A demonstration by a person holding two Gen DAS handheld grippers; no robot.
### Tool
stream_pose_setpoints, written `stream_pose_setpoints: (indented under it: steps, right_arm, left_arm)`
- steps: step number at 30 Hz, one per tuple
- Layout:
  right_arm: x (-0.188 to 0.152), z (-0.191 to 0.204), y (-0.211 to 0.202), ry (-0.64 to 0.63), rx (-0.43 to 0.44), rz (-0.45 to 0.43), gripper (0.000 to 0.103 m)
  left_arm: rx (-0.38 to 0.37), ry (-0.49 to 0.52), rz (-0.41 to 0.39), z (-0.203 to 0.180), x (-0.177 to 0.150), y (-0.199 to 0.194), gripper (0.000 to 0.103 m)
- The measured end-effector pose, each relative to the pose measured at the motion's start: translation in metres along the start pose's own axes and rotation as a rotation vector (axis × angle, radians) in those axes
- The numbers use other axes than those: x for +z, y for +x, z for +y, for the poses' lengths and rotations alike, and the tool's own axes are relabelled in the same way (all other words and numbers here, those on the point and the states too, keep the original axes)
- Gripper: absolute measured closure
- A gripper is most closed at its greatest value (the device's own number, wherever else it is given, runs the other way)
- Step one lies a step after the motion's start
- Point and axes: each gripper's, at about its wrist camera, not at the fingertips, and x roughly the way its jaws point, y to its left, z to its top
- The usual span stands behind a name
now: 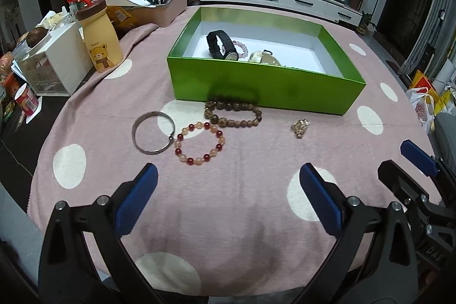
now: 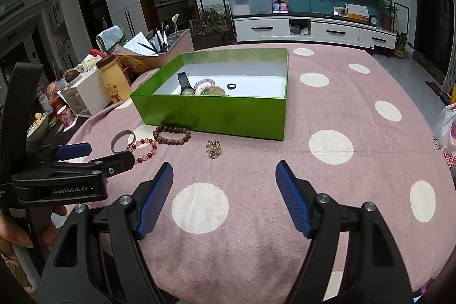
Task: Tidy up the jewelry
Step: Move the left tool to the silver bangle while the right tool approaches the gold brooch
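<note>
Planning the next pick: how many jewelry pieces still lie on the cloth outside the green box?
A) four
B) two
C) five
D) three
A: a metal bangle, a red-and-peach bead bracelet, a brown bead bracelet and a small gold piece lie on the cloth in front of the green box.

Your table (image 1: 256, 204) wears a pink dotted cloth; green box (image 1: 256, 87) at twelve o'clock, silver bangle (image 1: 153, 132), red-bead bracelet (image 1: 201, 143), brown-bead bracelet (image 1: 232, 113) and small charm (image 1: 299, 127) before it.
</note>
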Motion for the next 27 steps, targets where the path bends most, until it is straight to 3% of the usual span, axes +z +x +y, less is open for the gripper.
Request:
stream_pose_setpoints:
  steps: [8, 12, 20, 27]
  right_arm:
    - [-0.005, 0.006, 0.018, -0.011, 0.001, 0.043, 0.028]
    - [-0.008, 0.009, 0.026, -0.017, 0.007, 0.062, 0.028]
    - [-0.010, 0.005, 0.041, -0.001, 0.000, 0.101, 0.028]
    - [-0.009, 0.000, 0.057, 0.010, -0.016, 0.138, 0.028]
  left_arm:
    - [-0.015, -0.038, -0.018, 0.030, -0.007, 0.005, 0.002]
    - [-0.021, -0.105, -0.019, 0.059, -0.015, 0.007, 0.002]
    - [0.033, -0.240, -0.017, 0.109, -0.017, 0.018, 0.002]
    - [0.089, -0.256, 0.003, 0.117, 0.000, 0.044, 0.011]
